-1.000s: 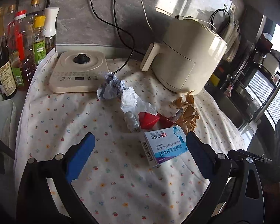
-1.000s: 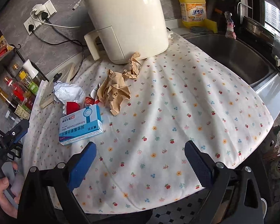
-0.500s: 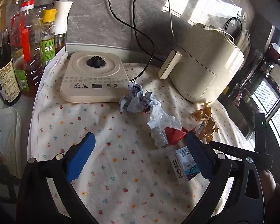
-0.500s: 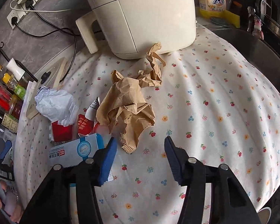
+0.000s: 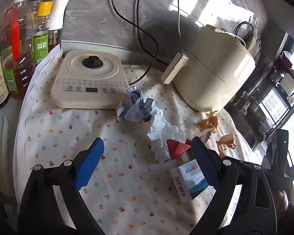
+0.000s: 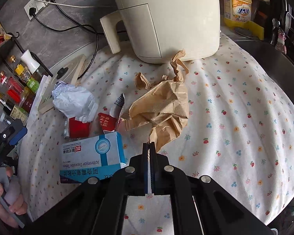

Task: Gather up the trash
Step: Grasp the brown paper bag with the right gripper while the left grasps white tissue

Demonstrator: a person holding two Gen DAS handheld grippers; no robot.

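The brown paper (image 6: 162, 109) lies crumpled in the middle of the bench (image 6: 235, 117), its far end touching the air fryer (image 6: 166, 19) at the back edge. My right tool (image 6: 149, 146) has just been closing and is now closed, its tips at the paper's near corner; I cannot tell whether a fold is caught. I judge this the pinch. To do it well I would lift slowly and watch that the whole wad follows; if only a flap rises, reopen and bite deeper into the bulk. My left tool (image 5: 147, 142) stands wide, its jaws just closed a little, touching nothing; white paper (image 5: 162, 131) and a red packet (image 5: 176, 148) lie ahead between them. The medicine box (image 6: 92, 156) sits just left of the brown paper, contents unseen. The fryer's drawer is shut; bottles (image 5: 17, 58) at the left edge hold oil and sauce. No bin shows
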